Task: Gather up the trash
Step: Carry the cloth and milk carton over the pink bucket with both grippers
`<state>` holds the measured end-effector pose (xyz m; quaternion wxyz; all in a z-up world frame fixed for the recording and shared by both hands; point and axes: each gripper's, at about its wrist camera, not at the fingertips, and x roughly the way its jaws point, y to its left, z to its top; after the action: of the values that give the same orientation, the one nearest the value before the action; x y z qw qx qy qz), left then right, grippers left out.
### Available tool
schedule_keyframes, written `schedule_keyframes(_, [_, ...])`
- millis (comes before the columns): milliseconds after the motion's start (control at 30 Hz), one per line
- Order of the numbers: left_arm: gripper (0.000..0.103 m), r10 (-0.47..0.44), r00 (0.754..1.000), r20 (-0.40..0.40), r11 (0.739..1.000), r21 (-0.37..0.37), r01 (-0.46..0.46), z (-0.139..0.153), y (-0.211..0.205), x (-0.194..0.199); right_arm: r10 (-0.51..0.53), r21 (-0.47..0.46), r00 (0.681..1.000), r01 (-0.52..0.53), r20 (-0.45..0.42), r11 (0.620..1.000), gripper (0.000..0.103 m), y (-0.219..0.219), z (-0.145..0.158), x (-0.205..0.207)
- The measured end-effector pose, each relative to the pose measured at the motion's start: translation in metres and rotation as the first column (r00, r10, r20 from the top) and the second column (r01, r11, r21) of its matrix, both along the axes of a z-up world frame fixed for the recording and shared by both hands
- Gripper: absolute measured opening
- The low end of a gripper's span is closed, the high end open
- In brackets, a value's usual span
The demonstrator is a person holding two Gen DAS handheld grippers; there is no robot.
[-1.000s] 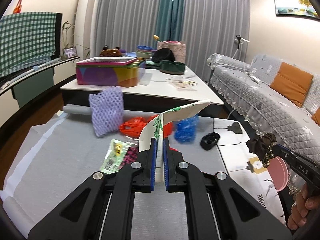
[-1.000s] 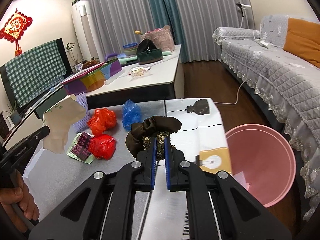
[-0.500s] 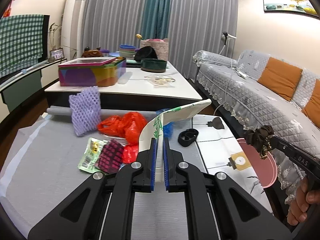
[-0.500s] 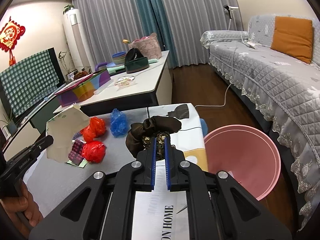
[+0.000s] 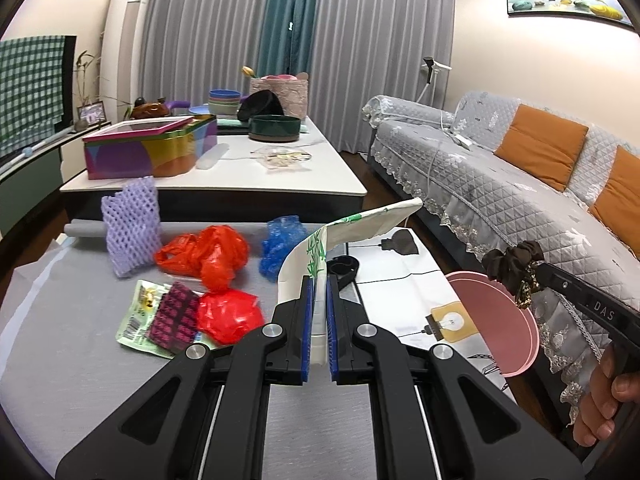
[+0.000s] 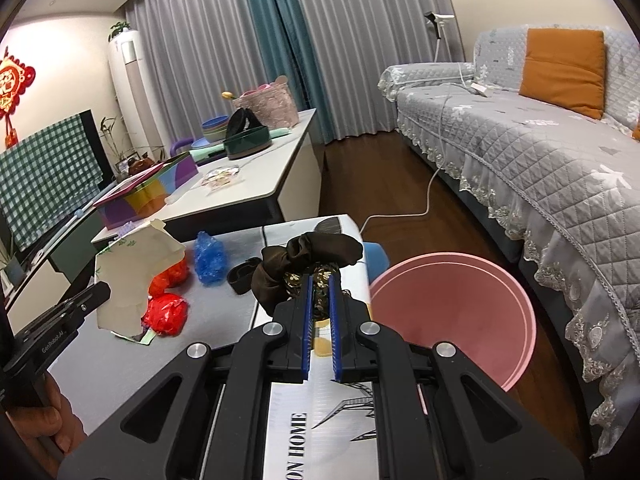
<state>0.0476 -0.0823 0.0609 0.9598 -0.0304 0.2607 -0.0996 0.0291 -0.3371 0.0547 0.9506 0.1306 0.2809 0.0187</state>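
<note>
— What are the left tongs doing?

— They are clenched on a crumpled paper carton, white with green printing, which stands up between the blue pads and is lifted clear of the surface.

— And the right tongs?

— Clamped on a dark brown scrunchie with a patterned strip. In the left wrist view the scrunchie hangs at the tips above the near edge of the pink bin.

— Where is the bin?

— On the floor beside the right end of the surface, between it and the grey sofa. Its mouth is open; I cannot tell what lies inside.

— What trash lies on the surface?

— A purple foam net stands at the far left. Near it sit two red plastic bags, one behind the other, and a blue plastic bag just to their right. A green wrapper with a dark pink blister pack on top touches the nearer red bag. A black ring lies behind the carton.
</note>
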Motion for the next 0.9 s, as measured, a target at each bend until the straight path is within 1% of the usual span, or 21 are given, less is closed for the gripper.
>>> schedule_keyframes(467, [0.007, -0.083, 0.997, 0.000, 0.996, -0.012, 0.083, -0.004, -0.048, 0.010, -0.085, 0.008, 0.996, 0.086, -0.011, 0.996, 0.008, -0.041, -0.004, 0.000])
schedule_keyframes(800, [0.006, -0.173, 0.985, 0.006, 0.984, -0.038, 0.173, -0.006, -0.092, 0.019, -0.137, -0.001, 0.990, 0.137, -0.029, 0.991, 0.008, -0.072, -0.013, 0.001])
schedule_keyframes(900, [0.006, -0.203, 0.979, -0.010, 0.978, -0.056, 0.202, -0.007, -0.105, 0.023, -0.155, -0.007, 0.987, 0.155, -0.035, 0.988, 0.008, -0.081, -0.016, 0.001])
